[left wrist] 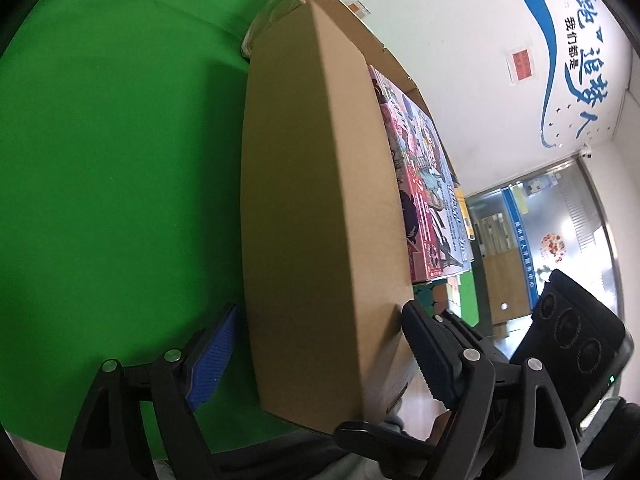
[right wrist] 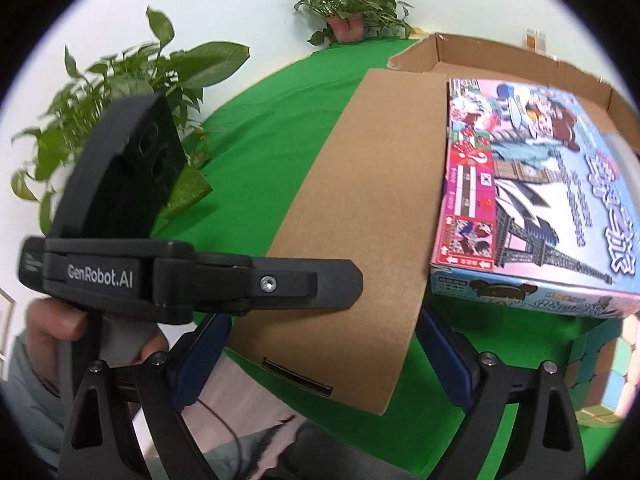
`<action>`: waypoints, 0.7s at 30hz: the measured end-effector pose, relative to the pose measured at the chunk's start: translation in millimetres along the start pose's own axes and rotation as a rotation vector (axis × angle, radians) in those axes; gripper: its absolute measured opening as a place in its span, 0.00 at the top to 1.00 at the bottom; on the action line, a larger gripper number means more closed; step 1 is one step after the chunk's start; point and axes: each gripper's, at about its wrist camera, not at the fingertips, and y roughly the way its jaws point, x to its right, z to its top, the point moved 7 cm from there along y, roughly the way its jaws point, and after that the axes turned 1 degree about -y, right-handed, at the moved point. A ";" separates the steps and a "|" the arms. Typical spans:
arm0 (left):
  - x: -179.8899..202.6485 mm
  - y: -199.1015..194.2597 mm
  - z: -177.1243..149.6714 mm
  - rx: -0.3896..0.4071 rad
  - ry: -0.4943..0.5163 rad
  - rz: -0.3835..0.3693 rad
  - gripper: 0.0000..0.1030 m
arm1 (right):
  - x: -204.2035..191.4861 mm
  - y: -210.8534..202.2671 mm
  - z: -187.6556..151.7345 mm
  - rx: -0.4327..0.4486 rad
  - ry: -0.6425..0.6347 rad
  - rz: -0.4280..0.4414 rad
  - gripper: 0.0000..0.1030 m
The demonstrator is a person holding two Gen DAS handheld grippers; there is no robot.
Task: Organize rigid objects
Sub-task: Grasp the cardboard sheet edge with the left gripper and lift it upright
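Cardboard box (left wrist: 324,208) sits clamped between both grippers' blue pads (left wrist: 212,356) (left (left wrist: 320,356), right (right wrist: 324,360)).

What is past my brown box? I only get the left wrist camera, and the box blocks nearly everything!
Observer: The right wrist view shows two leafy plants: a potted plant at the far end of the green cloth, and a bigger plant nearer, off to the left.
Operator: Is my gripper really on the box?
Observer: Seen side-on from there, the left gripper has one finger lying flat along the top face of the brown box.
Operator: Where is the other gripper?
Observer: The right gripper straddles the box's near end, one blue pad on each side. I cannot tell whether they touch it.
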 end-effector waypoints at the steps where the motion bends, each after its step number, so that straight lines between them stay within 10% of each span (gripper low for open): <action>1: 2.3 3.2 1.4 -0.003 0.000 -0.008 0.26 | 1.7 -1.7 -0.2 -0.001 0.016 0.024 0.10; 21: 128.3 5.6 84.8 0.176 0.306 0.027 0.28 | -1.6 -84.0 56.0 0.260 -0.036 -0.001 0.10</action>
